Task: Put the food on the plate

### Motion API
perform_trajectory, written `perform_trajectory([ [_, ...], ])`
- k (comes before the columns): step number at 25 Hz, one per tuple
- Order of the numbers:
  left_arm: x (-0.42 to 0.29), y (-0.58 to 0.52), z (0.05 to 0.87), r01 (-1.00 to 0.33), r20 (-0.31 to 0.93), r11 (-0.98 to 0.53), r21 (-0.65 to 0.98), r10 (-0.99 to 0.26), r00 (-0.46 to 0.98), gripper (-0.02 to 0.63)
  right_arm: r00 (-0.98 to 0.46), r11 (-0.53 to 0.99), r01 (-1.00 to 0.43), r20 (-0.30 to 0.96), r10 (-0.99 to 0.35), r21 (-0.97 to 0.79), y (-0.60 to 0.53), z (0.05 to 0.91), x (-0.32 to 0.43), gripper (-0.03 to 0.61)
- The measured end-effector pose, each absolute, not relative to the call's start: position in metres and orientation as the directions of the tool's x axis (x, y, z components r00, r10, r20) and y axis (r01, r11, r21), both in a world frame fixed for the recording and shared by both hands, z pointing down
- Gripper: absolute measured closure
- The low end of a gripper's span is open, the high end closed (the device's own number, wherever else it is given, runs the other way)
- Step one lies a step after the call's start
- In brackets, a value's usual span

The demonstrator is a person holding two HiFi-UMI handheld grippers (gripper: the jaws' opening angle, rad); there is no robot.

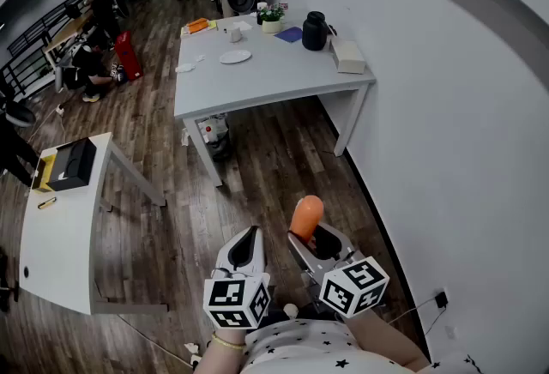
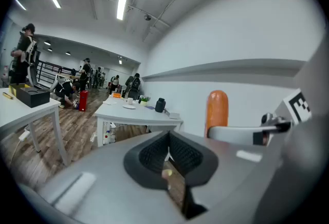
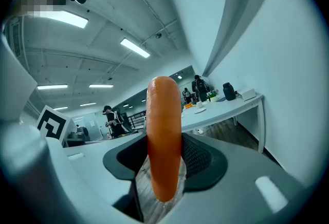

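Right gripper [image 1: 307, 231] clamps an orange sausage [image 1: 306, 216], seemingly standing upright across its jaws. Left gripper [image 1: 250, 235], just beside it, has its jaws together and empty. White plate [image 1: 235, 57] sits well ahead on the grey table [image 1: 283, 81], straight in front of both hands.

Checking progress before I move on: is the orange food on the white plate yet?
No, the orange food is clamped in the right claw, away from the white plate on the far table.
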State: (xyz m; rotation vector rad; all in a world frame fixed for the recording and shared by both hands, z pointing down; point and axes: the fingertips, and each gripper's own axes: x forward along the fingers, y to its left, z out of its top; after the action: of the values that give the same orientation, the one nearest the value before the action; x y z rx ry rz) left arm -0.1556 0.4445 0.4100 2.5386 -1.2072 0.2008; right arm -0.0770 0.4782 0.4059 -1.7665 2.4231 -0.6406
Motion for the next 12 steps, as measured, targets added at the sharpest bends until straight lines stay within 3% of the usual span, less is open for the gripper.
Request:
perform_trajectory([
  [12, -0.123, 0.367, 0.432, -0.783, 0.289, -0.577, 0.234, -0.727, 0.622, 0.606, -0.338, 0.237, -0.884, 0.201, -0.920, -0.403, 0.403, 0.429, -0.038, 0.376],
])
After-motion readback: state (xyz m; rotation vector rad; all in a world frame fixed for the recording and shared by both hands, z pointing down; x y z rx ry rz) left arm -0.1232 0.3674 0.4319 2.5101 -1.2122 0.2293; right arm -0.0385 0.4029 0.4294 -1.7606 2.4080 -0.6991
